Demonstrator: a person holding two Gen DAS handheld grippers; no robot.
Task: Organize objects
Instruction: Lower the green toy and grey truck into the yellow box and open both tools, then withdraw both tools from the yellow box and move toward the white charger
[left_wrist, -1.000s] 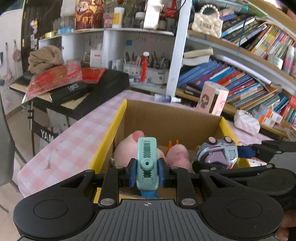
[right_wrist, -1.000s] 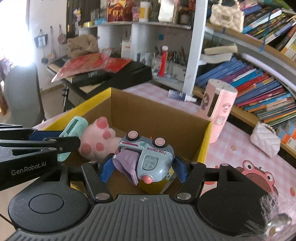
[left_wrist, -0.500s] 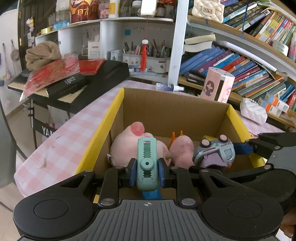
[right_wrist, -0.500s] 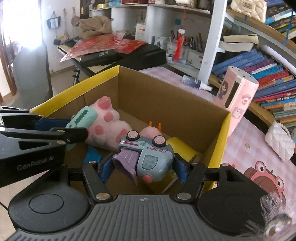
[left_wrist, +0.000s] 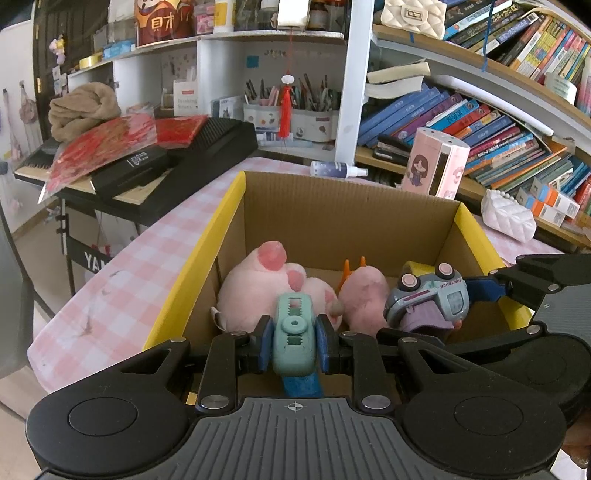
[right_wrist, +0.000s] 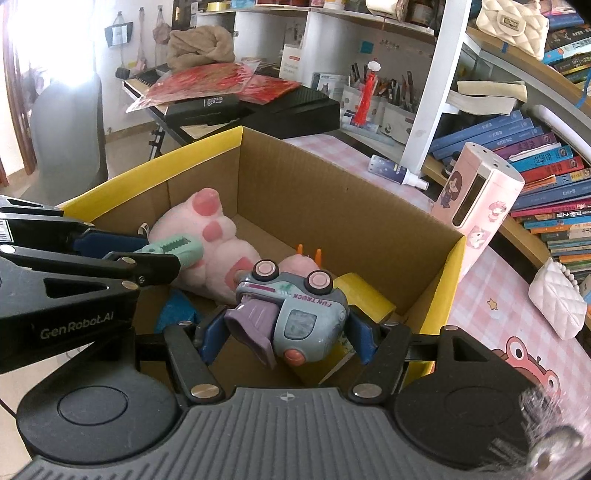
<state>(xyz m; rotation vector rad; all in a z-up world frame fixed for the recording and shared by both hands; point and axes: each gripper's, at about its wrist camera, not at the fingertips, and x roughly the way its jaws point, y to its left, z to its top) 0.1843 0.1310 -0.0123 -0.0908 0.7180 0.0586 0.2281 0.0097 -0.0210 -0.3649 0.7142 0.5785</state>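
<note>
My left gripper (left_wrist: 294, 341) is shut on a teal toothed clip (left_wrist: 294, 334) and holds it over the near left part of an open cardboard box (left_wrist: 343, 206) with yellow flaps. My right gripper (right_wrist: 286, 328) is shut on a grey-blue toy truck (right_wrist: 295, 314), upside down with its wheels up, inside the box's near right part. The truck also shows in the left wrist view (left_wrist: 428, 301), the clip in the right wrist view (right_wrist: 173, 249). In the box lie a pink plush paw (left_wrist: 258, 284), a small pink plush (left_wrist: 364, 291), a yellow block (right_wrist: 364, 299) and a blue item (right_wrist: 175, 314).
The box stands on a pink checked table (left_wrist: 122, 280). Behind it are a pink canister (left_wrist: 434, 166), a spray bottle (left_wrist: 338, 170), a white quilted purse (left_wrist: 508, 218) and crowded bookshelves (left_wrist: 498, 122). A keyboard (left_wrist: 155, 173) with red packets stands at the left.
Both grippers have tipped downward and sunk lower into the box with their toys still held. More of the box's inside and contents shows now.
</note>
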